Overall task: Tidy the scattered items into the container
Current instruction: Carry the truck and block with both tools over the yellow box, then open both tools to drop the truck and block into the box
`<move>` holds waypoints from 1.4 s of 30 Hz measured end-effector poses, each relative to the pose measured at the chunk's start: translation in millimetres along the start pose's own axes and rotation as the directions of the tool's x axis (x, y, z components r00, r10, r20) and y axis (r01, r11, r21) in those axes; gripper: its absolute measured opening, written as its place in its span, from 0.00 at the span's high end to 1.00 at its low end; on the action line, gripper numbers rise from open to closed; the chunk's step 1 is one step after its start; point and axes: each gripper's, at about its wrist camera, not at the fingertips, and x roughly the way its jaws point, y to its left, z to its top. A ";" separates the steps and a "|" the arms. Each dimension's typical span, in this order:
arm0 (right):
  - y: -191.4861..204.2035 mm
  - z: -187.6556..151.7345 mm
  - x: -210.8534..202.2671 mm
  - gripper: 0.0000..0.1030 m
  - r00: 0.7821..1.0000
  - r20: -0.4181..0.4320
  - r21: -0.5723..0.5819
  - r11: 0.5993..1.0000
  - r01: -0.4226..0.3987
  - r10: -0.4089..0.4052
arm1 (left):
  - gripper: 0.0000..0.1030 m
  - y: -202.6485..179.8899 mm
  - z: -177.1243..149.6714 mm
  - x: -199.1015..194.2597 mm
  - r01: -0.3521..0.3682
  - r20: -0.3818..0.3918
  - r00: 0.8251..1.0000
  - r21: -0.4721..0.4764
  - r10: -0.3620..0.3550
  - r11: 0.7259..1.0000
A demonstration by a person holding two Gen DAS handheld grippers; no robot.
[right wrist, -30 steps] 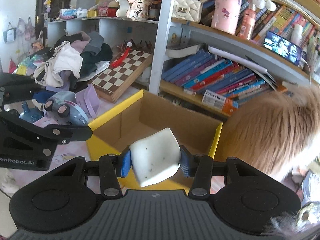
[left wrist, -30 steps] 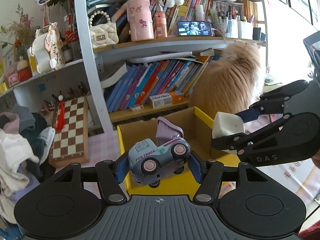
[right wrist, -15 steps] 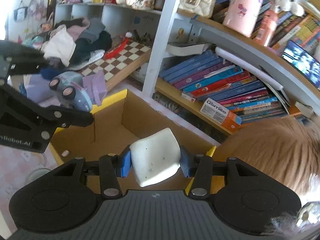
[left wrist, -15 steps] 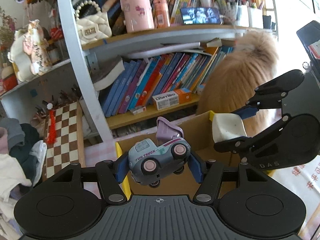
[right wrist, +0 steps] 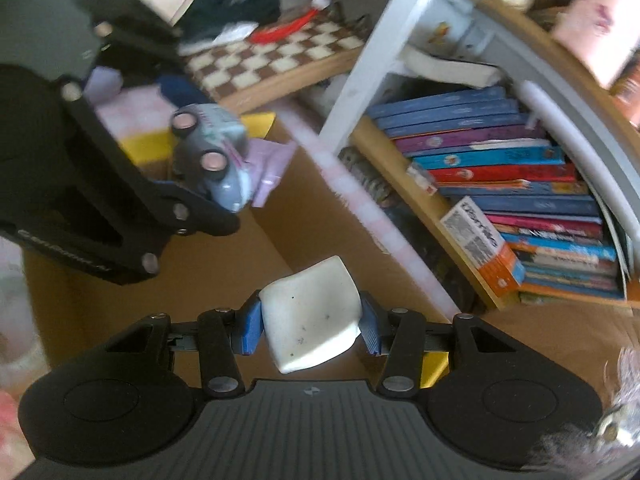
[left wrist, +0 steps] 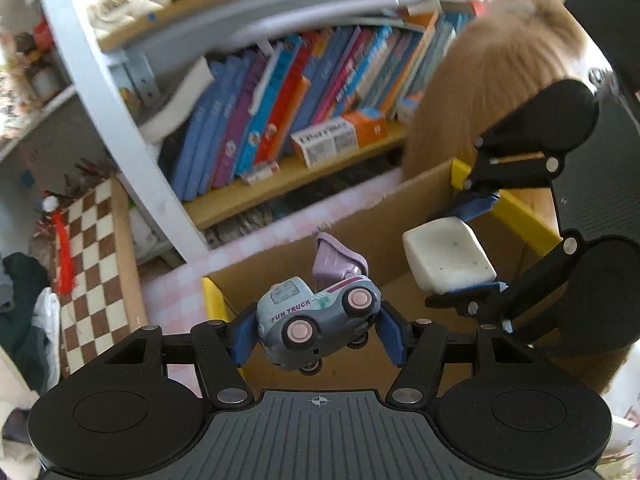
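Left wrist view gives me my left gripper clamped on the toy truck, its blue pads pressed to the truck's front and back, the purple tipper bed raised behind the cab. I hold the truck above the near yellow-edged corner of the cardboard box, over the box's open brown inside. Further over the box, my right gripper is closed on the white block, which also hangs above the box interior. Right wrist view confirms it: the right gripper squeezes the white block between its blue pads, with the brown box wall just beyond, and the toy truck to that gripper's left over the box. Behind the box stand a bookshelf and a chessboard; tan fur rises at the box's far corner.
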 end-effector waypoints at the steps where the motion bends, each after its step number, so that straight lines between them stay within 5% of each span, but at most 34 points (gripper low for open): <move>1: 0.8 0.8 6.4 0.56 1.000 -0.018 -0.031 0.999 -0.009 0.009 | 0.41 -2.6 1.0 7.1 0.000 -0.015 1.000 0.019 0.000 1.000; 8: 4.8 2.3 45.6 0.55 0.992 -0.119 -0.162 0.985 -0.056 0.036 | 0.41 -17.4 6.0 43.4 0.032 -0.095 0.995 0.112 -0.021 0.993; 21: -8.7 -1.3 79.2 0.55 0.974 -0.205 -0.189 0.973 -0.132 0.092 | 0.40 -9.6 8.1 78.8 0.084 -0.223 0.973 0.081 -0.064 0.993; 34: -2.2 0.0 85.2 0.51 0.974 -0.191 -0.242 0.956 -0.165 0.120 | 0.39 -7.8 10.6 86.3 0.111 -0.248 0.965 0.075 -0.089 0.991; 38: -2.6 0.3 79.4 0.33 0.982 -0.149 -0.244 0.958 -0.148 0.113 | 0.32 -5.2 12.0 81.2 0.106 -0.216 0.972 0.062 -0.091 0.992; 42: -3.7 4.1 69.6 0.31 0.987 -0.119 -0.246 0.960 -0.132 0.105 | 0.32 -3.2 12.6 74.8 0.102 -0.200 0.976 0.048 -0.090 0.994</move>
